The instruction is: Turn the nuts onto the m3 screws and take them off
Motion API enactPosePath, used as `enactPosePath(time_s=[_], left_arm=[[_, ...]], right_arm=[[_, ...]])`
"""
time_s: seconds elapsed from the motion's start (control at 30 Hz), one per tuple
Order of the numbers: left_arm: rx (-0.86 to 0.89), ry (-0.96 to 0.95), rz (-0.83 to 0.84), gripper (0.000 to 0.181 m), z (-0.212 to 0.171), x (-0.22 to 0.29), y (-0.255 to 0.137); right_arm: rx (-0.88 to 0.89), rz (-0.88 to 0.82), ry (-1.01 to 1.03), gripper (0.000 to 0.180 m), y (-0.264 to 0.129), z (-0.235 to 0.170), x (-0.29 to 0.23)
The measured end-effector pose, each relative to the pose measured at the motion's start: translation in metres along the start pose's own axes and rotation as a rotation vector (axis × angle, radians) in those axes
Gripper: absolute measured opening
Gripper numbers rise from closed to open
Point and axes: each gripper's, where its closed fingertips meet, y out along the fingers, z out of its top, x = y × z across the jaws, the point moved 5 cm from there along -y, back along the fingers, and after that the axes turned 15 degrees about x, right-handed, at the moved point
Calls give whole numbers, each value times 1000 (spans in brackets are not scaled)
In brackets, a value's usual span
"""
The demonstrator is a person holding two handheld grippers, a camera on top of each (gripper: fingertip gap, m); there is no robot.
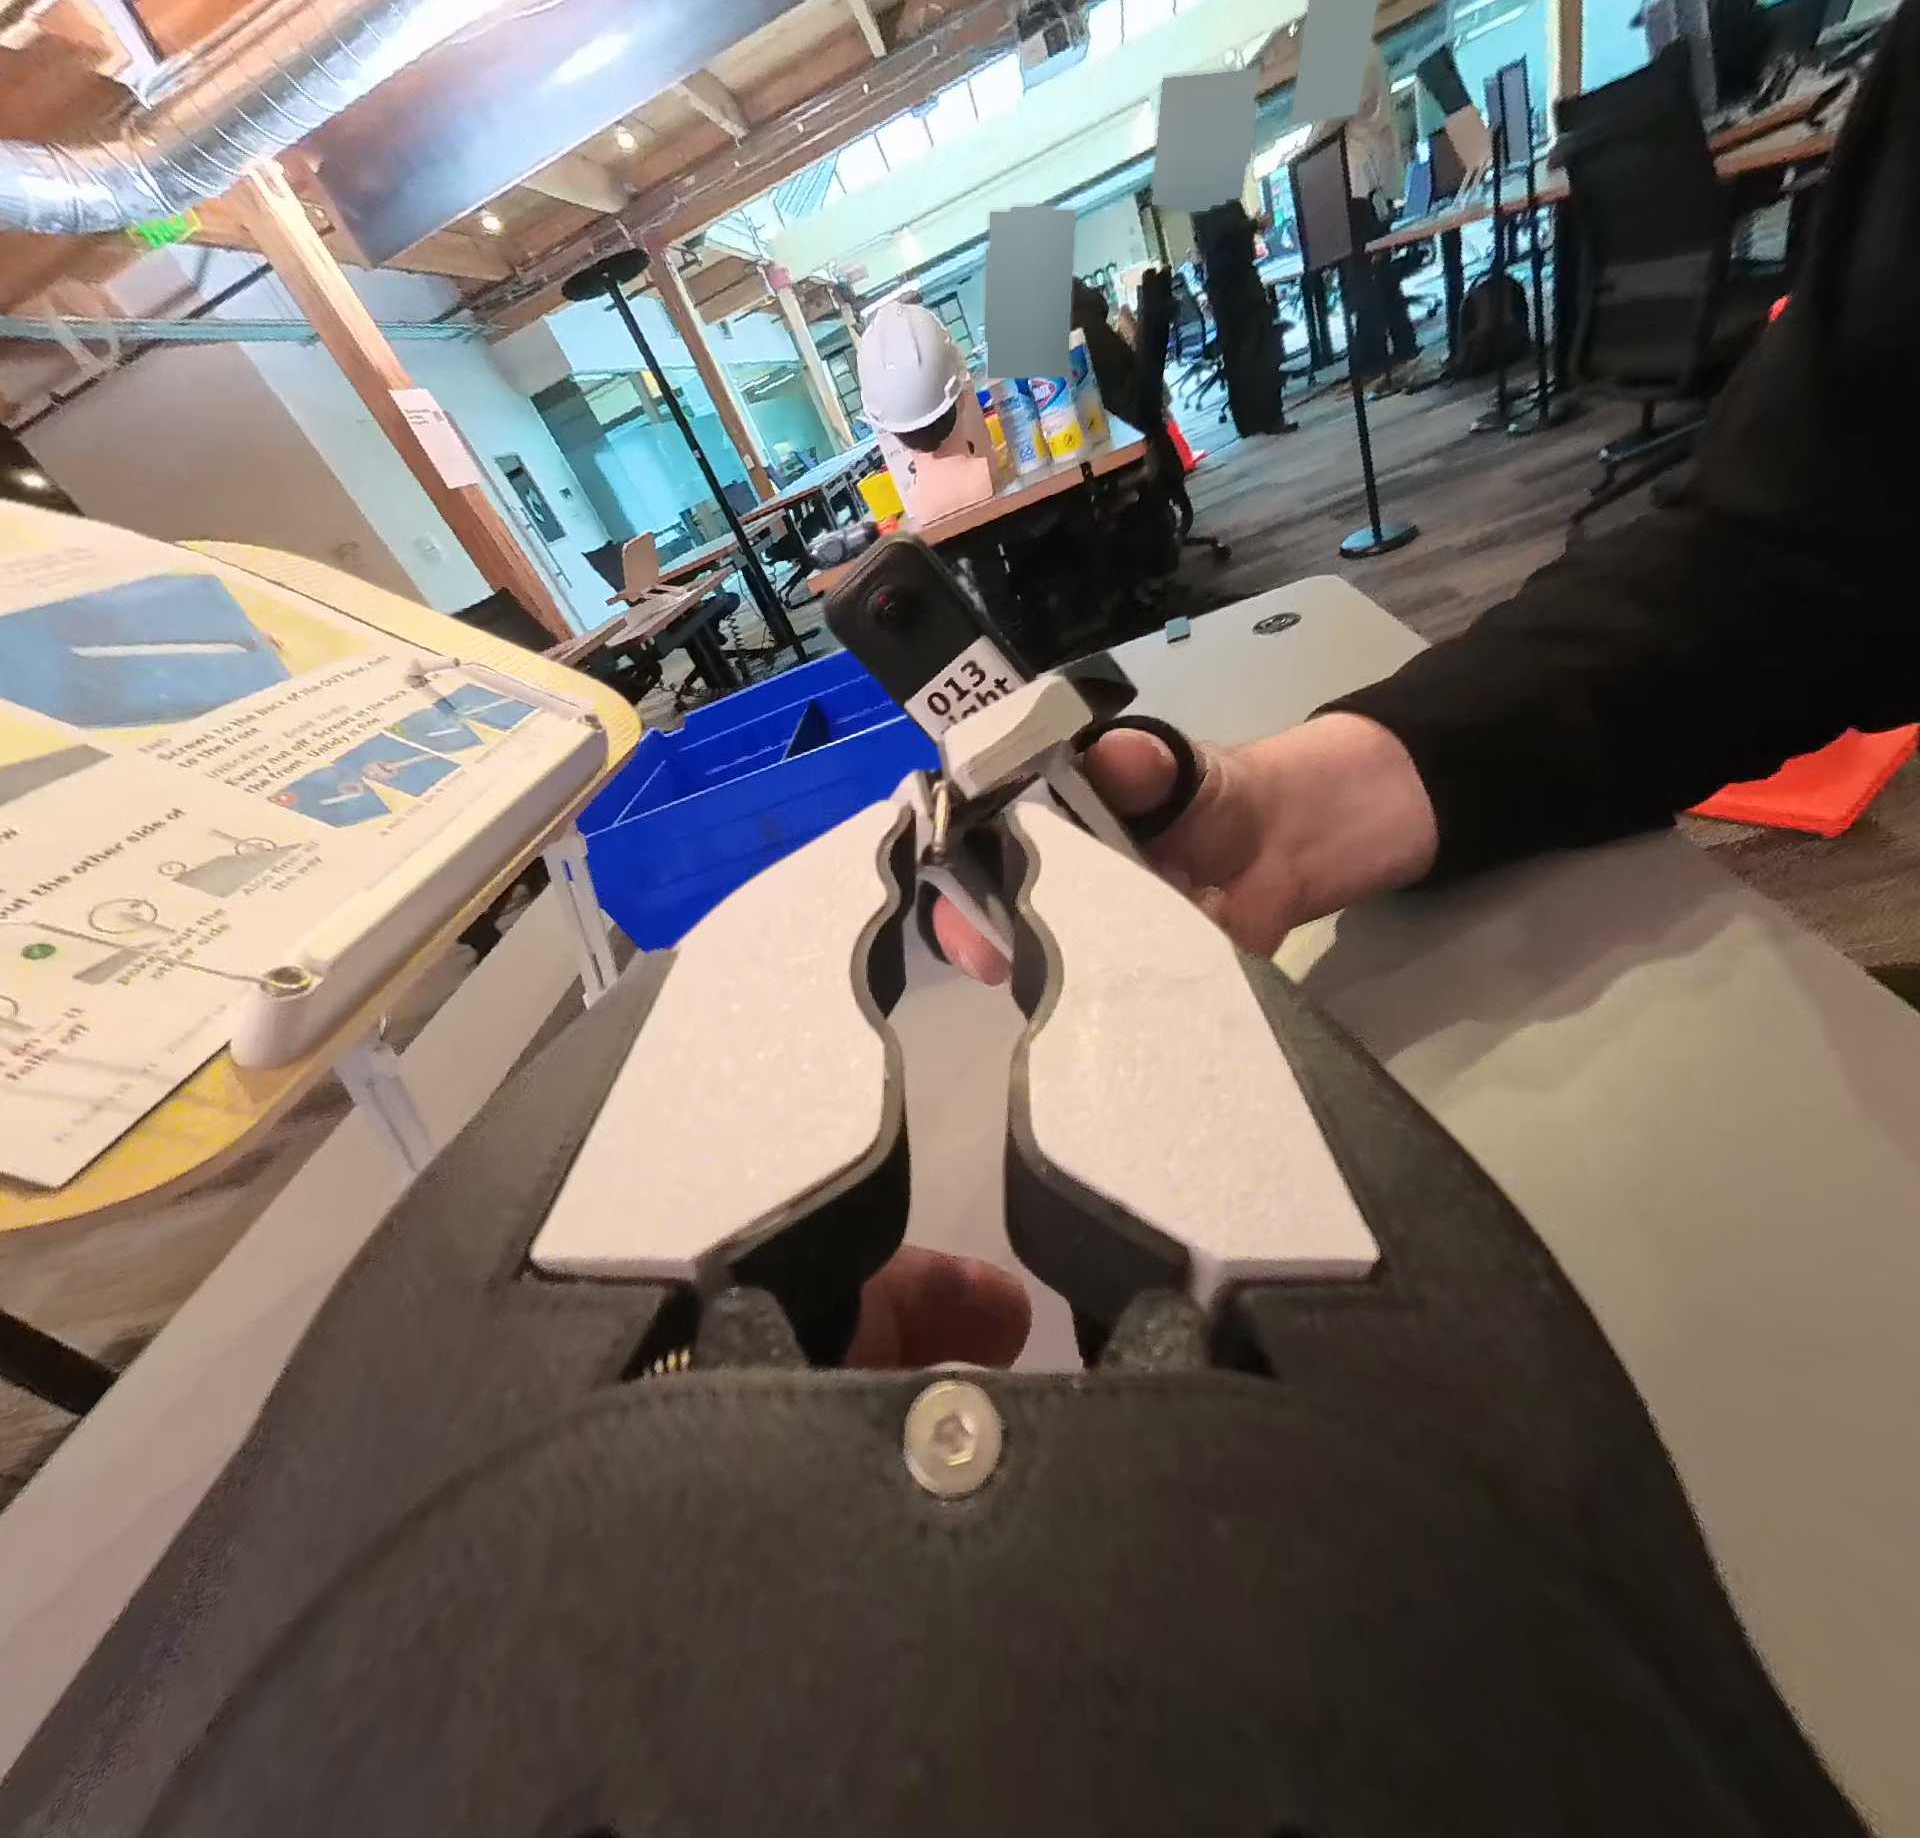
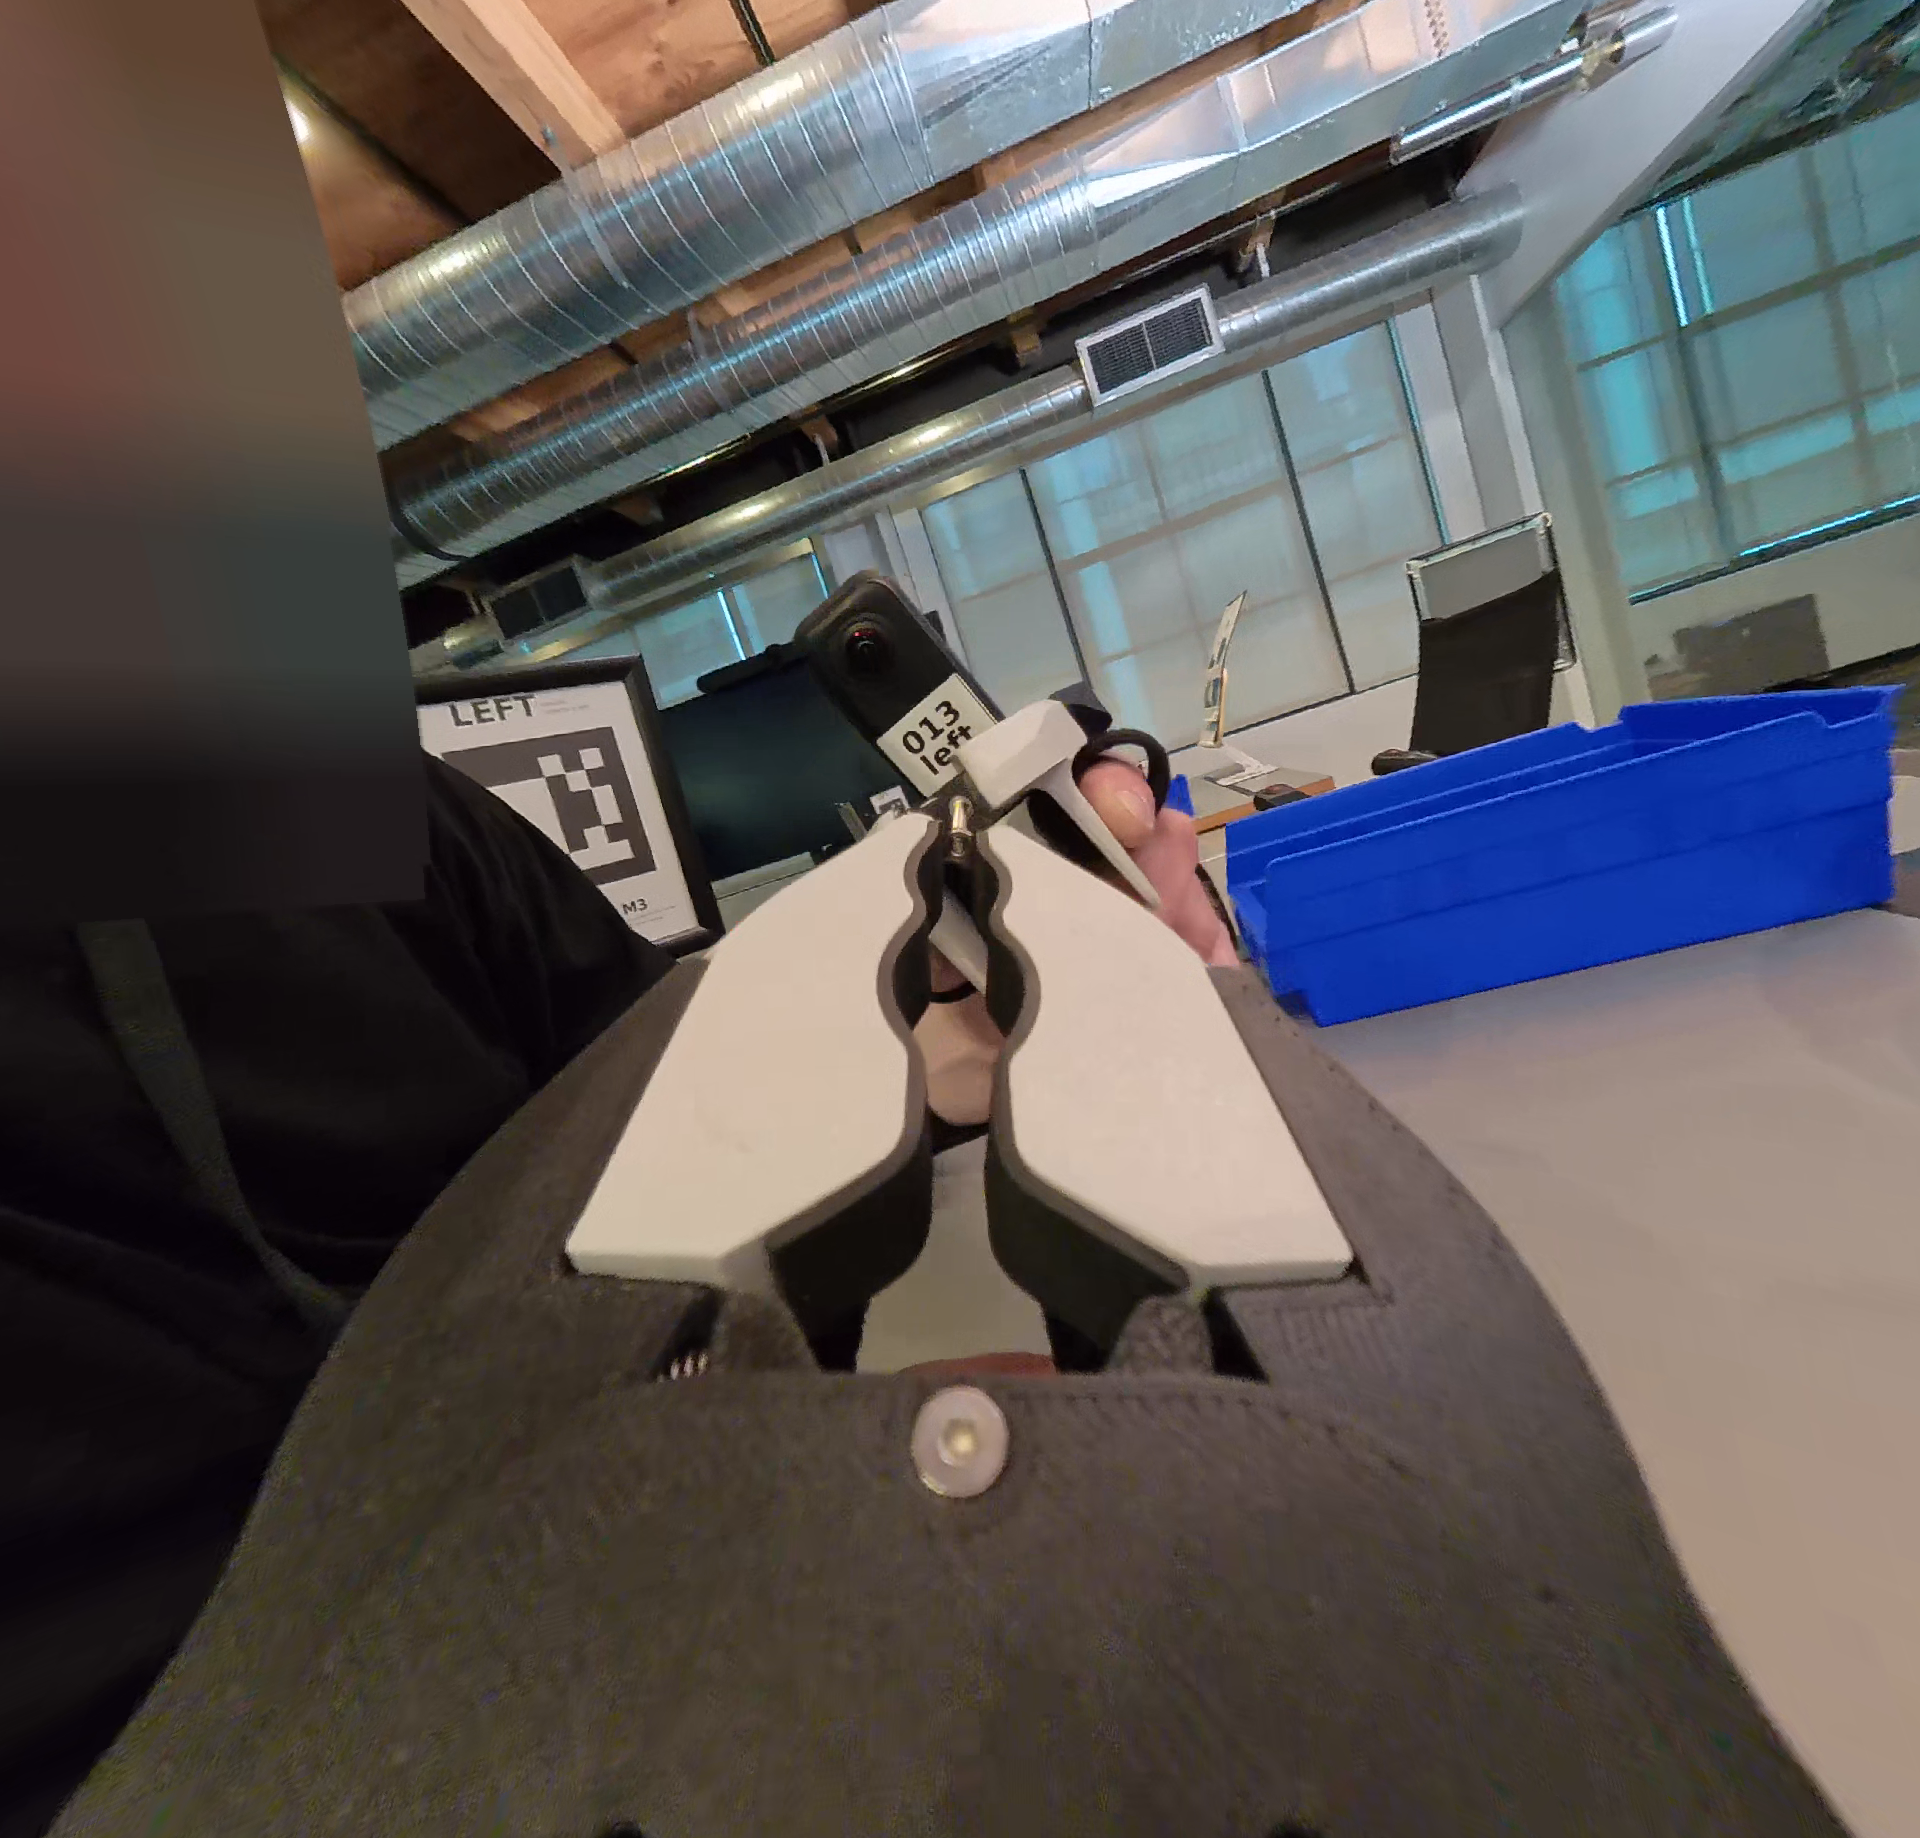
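Observation:
A small silver M3 screw (image 1: pixel 939 820) (image 2: pixel 955 828) with a nut on it is held in the air between the tips of both grippers, which face each other. My left gripper (image 1: pixel 938 851) is shut on one end of the screw. My right gripper (image 2: pixel 957 850) is shut on the other end, on what looks like the nut. The right gripper (image 1: pixel 1003 749) also shows in the left wrist view, held by a hand (image 1: pixel 1278 832). The left gripper (image 2: pixel 1023 760) also shows in the right wrist view. The part inside the jaws is hidden.
A blue bin (image 1: pixel 748 812) (image 2: pixel 1558 853) stands on the grey table (image 1: pixel 1558 1061) (image 2: pixel 1610 1217). An instruction board (image 1: pixel 208 801) stands at the left. A framed marker sign (image 2: pixel 582 801) stands behind. An orange cloth (image 1: pixel 1818 780) lies at the right. A person's dark sleeve (image 1: pixel 1662 666) is close. Left and right tips are no more than a few centimetres apart.

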Motion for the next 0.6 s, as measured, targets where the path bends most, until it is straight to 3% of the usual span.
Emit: enactPosePath(time_s=[0.13,0.37,0.6], left_arm=[[-9,17,-3,4,1,0,0],[-21,-19,-18,4,1,-1,-1],[22,-257,-18,3,1,-8,-2]], right_arm=[[0,15,29,4,0,-2,-1],[-3,20,29,4,0,-2,-2],[-78,-7,-163,4,2,-1,-5]])
